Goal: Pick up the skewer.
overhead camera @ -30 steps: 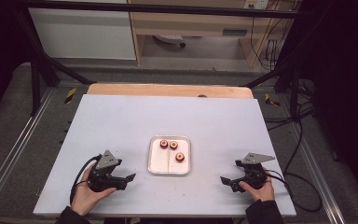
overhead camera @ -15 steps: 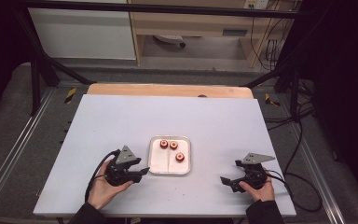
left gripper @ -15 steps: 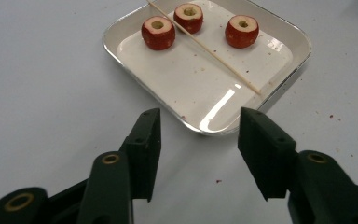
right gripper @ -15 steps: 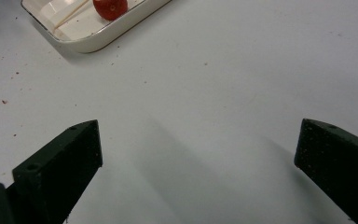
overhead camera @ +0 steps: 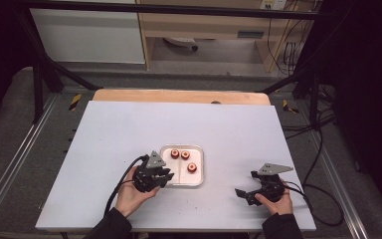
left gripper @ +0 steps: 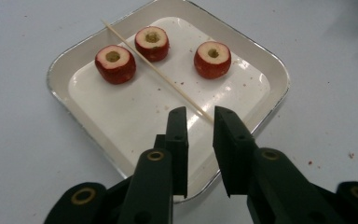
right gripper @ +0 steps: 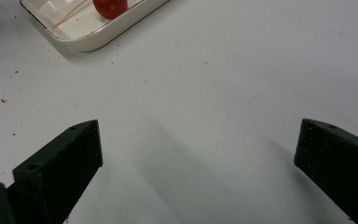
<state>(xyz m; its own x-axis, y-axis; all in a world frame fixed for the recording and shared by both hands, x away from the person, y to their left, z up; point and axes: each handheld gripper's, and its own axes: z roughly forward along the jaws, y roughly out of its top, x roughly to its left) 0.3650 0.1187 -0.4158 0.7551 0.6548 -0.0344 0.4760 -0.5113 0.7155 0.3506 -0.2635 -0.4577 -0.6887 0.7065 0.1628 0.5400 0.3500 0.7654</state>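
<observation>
Left claw (left gripper: 200, 122) narrowed by closing, pads not yet on skewer (left gripper: 161, 74) in tray (left gripper: 270, 60). Thin, light, snappable; best pinched gently at near end. Right claw (right gripper: 198, 149) spread wide, empty.

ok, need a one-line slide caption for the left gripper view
Left gripper, jaws narrowing, nears the end of a wooden skewer lying beside three cored red fruit pieces in a white tray.

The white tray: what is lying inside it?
Inside the white tray lie three cored red fruit pieces and a thin wooden skewer, its near end between the left gripper's jaws.
</observation>
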